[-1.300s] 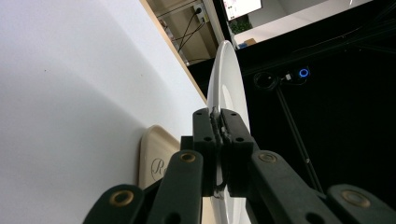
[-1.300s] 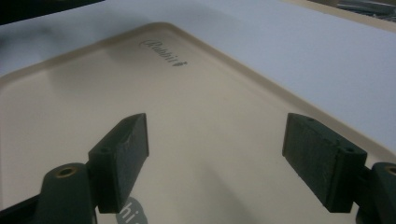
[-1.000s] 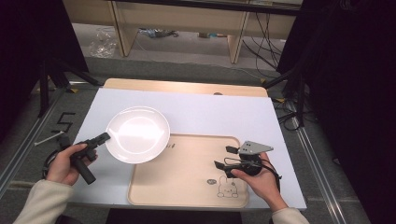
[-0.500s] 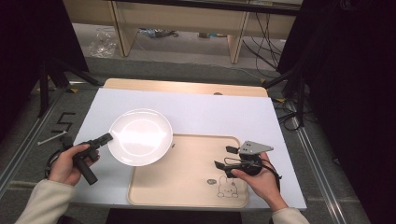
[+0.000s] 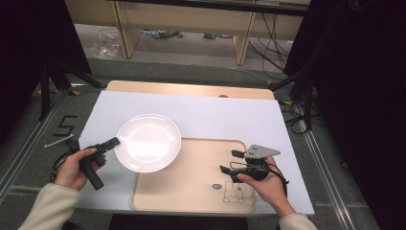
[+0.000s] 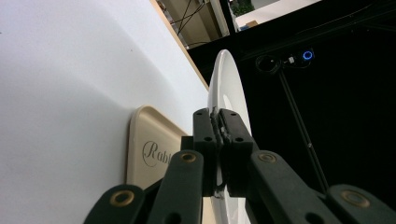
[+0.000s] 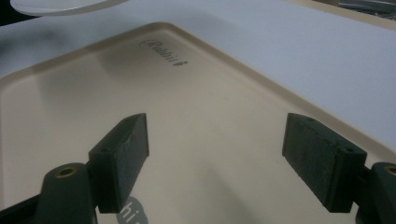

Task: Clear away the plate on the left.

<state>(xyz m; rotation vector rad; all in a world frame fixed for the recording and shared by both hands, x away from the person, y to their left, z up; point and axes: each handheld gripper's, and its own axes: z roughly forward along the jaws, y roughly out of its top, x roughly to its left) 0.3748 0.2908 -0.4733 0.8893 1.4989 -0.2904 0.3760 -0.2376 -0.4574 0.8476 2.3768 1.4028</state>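
A white plate [image 5: 149, 142] hangs above the table, over the left corner of a beige tray [image 5: 201, 184]. My left gripper [image 5: 116, 141] is shut on the plate's left rim; in the left gripper view the pads [image 6: 219, 128] pinch the thin white plate [image 6: 229, 88] edge-on. My right gripper [image 5: 230, 161] rests over the tray's right part with its jaws wide open and nothing between them. In the right gripper view the two pads [image 7: 123, 156] stand far apart above the bare tray [image 7: 196, 112], and the plate's edge [image 7: 65, 5] shows at the top left.
A white sheet [image 5: 206, 115] covers the wooden table [image 5: 191, 89]. The tray carries a rabbit drawing [image 5: 233, 190] near its front right corner. A metal stand leg [image 5: 60, 140] and black tape marks lie on the floor at left; cables trail at right.
The plate and my left gripper have shifted slightly to the right, toward the tray. My right gripper has stayed where it was.
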